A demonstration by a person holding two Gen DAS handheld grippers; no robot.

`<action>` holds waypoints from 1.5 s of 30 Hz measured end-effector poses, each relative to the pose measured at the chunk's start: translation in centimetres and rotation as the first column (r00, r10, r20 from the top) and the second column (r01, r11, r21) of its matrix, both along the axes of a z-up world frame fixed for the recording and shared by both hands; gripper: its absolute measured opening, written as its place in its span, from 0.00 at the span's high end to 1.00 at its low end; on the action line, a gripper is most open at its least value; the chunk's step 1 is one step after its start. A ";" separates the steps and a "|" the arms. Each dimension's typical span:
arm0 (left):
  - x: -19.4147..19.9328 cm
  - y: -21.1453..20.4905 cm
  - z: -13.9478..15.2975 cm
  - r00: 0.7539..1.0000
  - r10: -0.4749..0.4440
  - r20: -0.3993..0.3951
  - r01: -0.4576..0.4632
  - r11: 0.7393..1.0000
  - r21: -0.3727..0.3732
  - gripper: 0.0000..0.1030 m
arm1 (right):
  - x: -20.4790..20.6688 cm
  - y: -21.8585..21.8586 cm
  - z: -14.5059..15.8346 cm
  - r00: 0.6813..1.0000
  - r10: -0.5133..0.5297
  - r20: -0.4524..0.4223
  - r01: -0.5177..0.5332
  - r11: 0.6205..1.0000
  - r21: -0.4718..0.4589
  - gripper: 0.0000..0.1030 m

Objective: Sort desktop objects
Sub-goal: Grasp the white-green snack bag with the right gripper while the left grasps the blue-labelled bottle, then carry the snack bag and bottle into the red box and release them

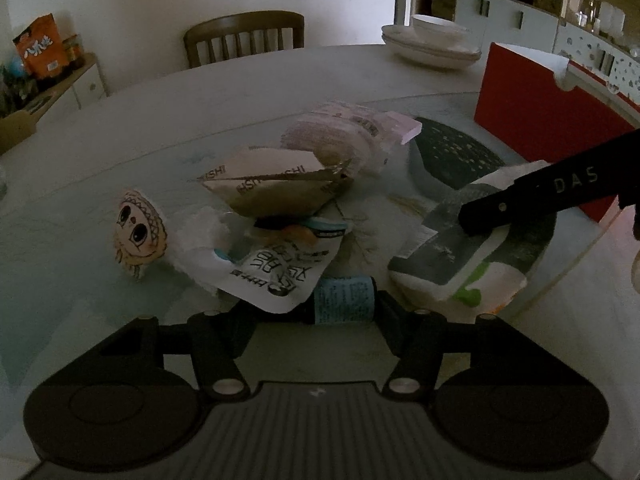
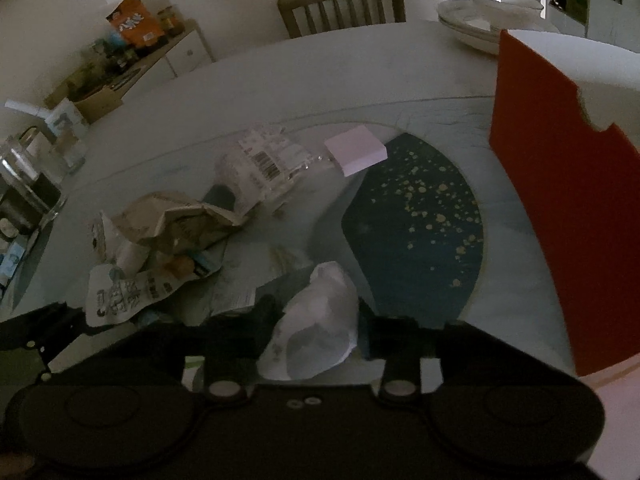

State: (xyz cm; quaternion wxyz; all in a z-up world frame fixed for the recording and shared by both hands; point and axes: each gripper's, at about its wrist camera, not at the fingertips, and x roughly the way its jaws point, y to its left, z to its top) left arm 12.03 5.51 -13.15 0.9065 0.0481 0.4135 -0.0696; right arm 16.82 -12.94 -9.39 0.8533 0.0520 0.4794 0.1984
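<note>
My right claw [image 2: 320, 312] grips a crumpled white wrapper [image 2: 316, 320] to bin it; my left claw [image 1: 308, 312] clamps a blue-labelled tube [image 1: 344, 298] from the tabletop [image 1: 200, 92] pile.

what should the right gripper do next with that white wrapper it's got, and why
Probably lift it and carry it right, toward the red box. The right gripper looks closed on the crumpled white wrapper, which is apart from the pile, and the box stands close by on that side.
</note>
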 end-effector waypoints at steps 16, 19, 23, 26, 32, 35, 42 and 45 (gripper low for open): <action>-2.2 -3.4 0.7 0.999 -0.044 -0.021 0.044 0.999 -0.018 0.40 | -1.9 -3.9 1.7 0.999 -0.032 0.012 0.032 0.999 0.016 0.71; -2.5 -4.2 1.0 0.998 -0.055 -0.022 0.055 0.998 -0.028 0.40 | -2.3 -4.7 2.2 0.999 -0.031 0.015 0.030 0.999 0.025 0.71; -2.7 -5.3 1.7 0.997 -0.073 -0.020 0.072 0.996 -0.042 0.40 | -2.7 -5.6 2.6 0.999 -0.039 0.010 0.038 0.999 0.030 0.71; -2.9 -6.1 2.5 0.996 -0.086 -0.018 0.085 0.995 -0.058 0.40 | -3.1 -6.4 3.1 0.999 -0.040 0.011 0.040 0.998 0.044 0.71; -2.8 -7.6 4.1 0.994 -0.109 -0.015 0.107 0.989 -0.102 0.40 | -3.7 -8.3 4.2 0.998 -0.059 0.024 0.058 0.997 0.046 0.71; -2.5 -8.3 4.9 0.993 -0.118 -0.006 0.116 0.987 -0.111 0.40 | -3.8 -9.3 5.0 0.997 -0.072 0.030 0.071 0.996 0.054 0.71; -1.7 -9.8 7.1 0.992 -0.124 0.025 0.126 0.983 -0.137 0.40 | -4.1 -11.3 7.5 0.993 -0.084 0.079 0.077 0.994 0.081 0.71; -1.4 -10.7 8.1 0.990 -0.133 0.040 0.138 0.981 -0.135 0.40 | -4.1 -12.3 8.6 0.990 -0.090 0.111 0.080 0.992 0.094 0.71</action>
